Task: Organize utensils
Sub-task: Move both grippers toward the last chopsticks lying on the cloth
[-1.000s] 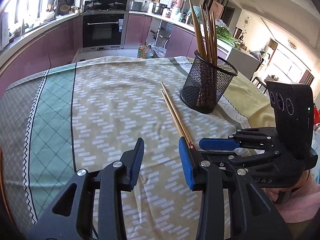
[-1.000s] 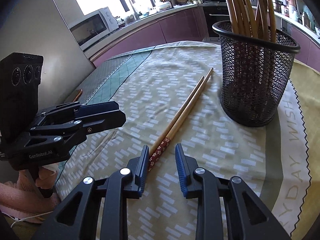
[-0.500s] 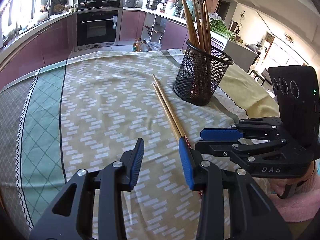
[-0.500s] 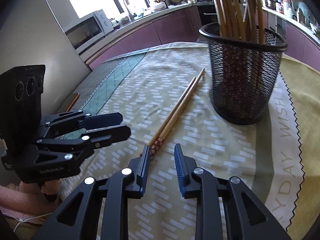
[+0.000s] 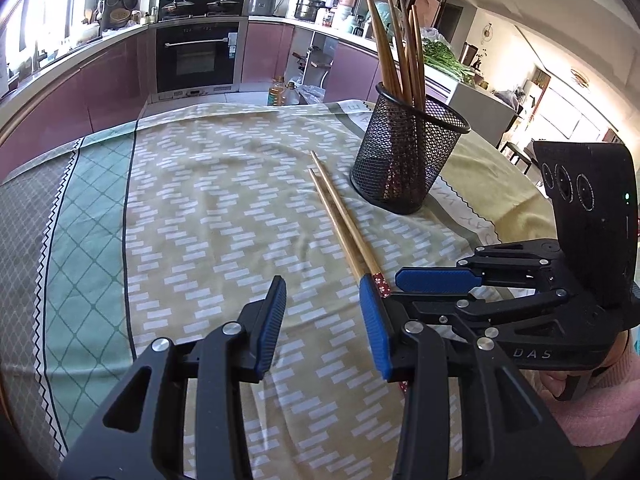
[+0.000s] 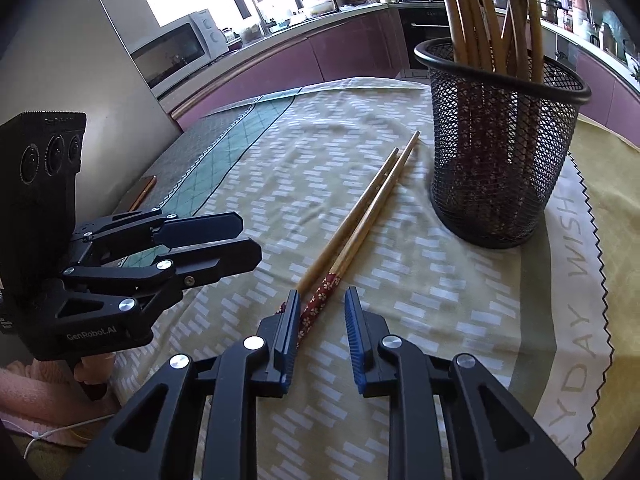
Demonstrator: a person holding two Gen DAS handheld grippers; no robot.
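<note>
My right gripper (image 6: 322,312) is open around the patterned ends of two chopsticks (image 6: 362,220) on the tablecloth (image 6: 440,320). My left gripper (image 5: 322,304) is open, empty.

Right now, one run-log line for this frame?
phase: reaching | right gripper: open, around chopsticks' red ends, on tablecloth | left gripper: open, idle | mesh cup: upright, has chopsticks
</note>
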